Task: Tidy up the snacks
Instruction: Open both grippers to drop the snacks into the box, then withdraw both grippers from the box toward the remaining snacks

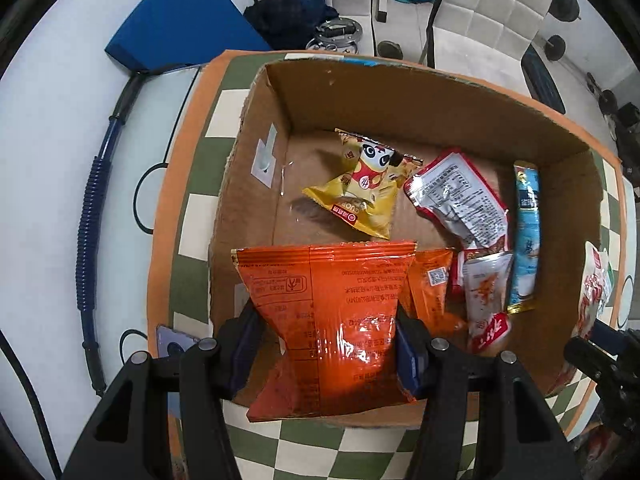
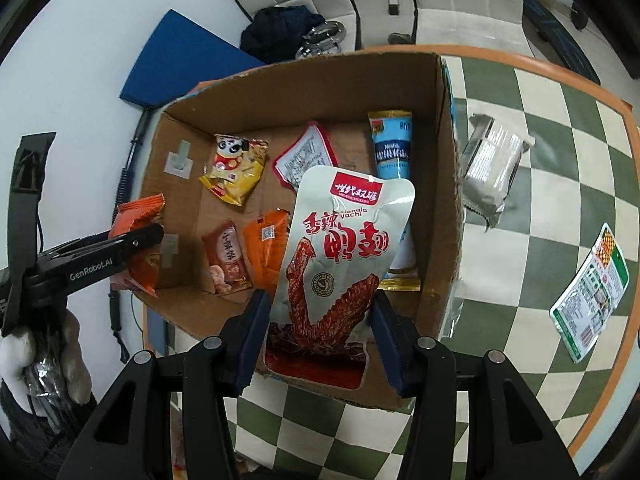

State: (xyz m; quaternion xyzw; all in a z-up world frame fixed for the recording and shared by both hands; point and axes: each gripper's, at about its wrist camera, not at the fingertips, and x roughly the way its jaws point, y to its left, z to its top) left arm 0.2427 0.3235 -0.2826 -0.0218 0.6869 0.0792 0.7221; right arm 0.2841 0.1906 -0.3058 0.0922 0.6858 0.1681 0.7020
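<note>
The orange snack packet hangs over the near-left part of the open cardboard box, pinched at its waist by the jaws of the left gripper, which press in on both sides so the foil crumples. The silver-and-red duck wing pouch is held the same way in the right gripper, its jaws closed on the pouch's lower half, above the box's near wall.

On the box floor lie a yellow panda-print packet, a red-edged pouch turned label-side up, a blue Nestlé wafer stick along the right wall, a small orange packet and a small red-and-white pouch.

The box stands on a tabletop covered with a green-and-cream chequered cloth edged in orange. Outside the box, on the cloth to its right, are a clear-wrapped grey packet and, further out, a green-and-white packet. Beyond the tabletop lie a blue mat and white padded chairs.
</note>
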